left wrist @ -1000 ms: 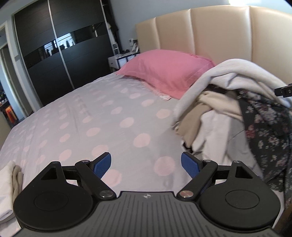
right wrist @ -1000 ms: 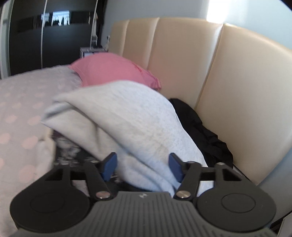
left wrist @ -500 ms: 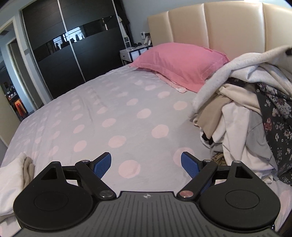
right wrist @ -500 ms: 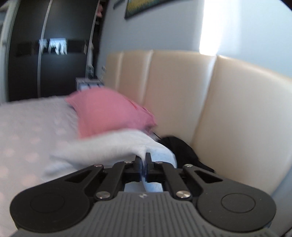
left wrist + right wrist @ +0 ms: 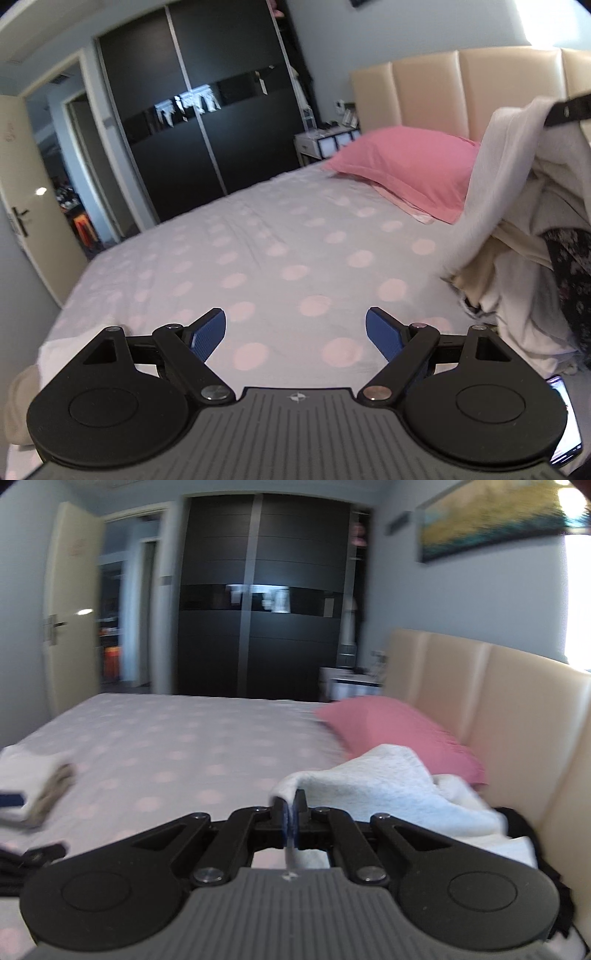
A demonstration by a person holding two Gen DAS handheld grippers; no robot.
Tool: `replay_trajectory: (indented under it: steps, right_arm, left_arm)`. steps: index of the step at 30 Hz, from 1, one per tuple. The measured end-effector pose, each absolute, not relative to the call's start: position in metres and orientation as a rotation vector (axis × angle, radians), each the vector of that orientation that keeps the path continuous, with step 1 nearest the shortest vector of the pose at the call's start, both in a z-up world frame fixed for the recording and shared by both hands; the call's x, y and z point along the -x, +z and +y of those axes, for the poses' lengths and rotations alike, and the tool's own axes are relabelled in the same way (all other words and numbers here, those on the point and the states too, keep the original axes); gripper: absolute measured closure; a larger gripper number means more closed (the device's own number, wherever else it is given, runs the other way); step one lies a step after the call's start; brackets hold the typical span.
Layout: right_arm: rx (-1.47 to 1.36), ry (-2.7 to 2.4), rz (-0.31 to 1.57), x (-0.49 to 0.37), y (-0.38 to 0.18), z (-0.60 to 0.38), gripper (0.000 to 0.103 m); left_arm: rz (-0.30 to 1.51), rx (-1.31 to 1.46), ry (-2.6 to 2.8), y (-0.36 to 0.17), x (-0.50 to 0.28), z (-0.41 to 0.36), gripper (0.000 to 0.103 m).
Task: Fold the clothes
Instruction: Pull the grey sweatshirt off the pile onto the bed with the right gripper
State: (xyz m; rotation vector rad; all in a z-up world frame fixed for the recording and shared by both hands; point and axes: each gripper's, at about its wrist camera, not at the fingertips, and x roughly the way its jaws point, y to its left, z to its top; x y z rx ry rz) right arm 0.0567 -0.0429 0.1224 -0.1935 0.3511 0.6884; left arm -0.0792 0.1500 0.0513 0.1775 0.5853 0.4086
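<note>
Item: pale grey fleecy knit garment, edge pinched in my right gripper, jaws closed on it; raised off the heap of unfolded clothes by the beige padded headboard.
Risk: thin pinch may slip; trailing cloth may drag the heap across the polka-dot bed.
Left gripper: jaws wide, empty, over the bed.
Change: one second back my right jaws stood open around it; now lifted.
</note>
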Motion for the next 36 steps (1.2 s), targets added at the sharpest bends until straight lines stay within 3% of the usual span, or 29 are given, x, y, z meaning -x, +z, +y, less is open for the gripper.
replay_trajectory:
  steps: [11, 18, 23, 26, 30, 32, 34, 36]
  right_arm:
    - [0.171, 1.148, 0.419, 0.056, 0.119, 0.033, 0.099]
    - [0.146, 1.316, 0.62, 0.1, 0.061, 0.074, 0.099]
    - [0.184, 1.285, 0.755, 0.104, 0.016, 0.08, 0.092]
    - [0.19, 1.26, 0.764, 0.107, 0.008, 0.065, 0.067]
    - [0.222, 1.152, 0.778, 0.09, -0.005, 0.045, 0.063]
    - [0.232, 1.078, 0.807, 0.076, -0.013, 0.031, 0.057]
    - [0.256, 0.989, 0.828, 0.062, -0.019, 0.009, 0.04]
    - [0.28, 0.894, 0.844, 0.047, -0.026, -0.007, 0.036]
  left_arm:
    - [0.561, -0.239, 0.495, 0.067, 0.134, 0.179, 0.019]
    - [0.652, -0.274, 0.57, 0.043, 0.173, 0.207, 0.019]
    - [0.706, -0.245, 0.561, 0.023, 0.19, 0.214, 0.019]
    - [0.737, -0.226, 0.553, 0.012, 0.2, 0.217, 0.019]
    - [0.751, -0.214, 0.5, 0.0, 0.208, 0.212, 0.019]
    - [0.755, -0.207, 0.463, -0.006, 0.211, 0.207, 0.019]
    - [0.774, -0.178, 0.422, -0.015, 0.214, 0.204, 0.019]
    - [0.8, -0.134, 0.388, -0.026, 0.216, 0.202, 0.019]
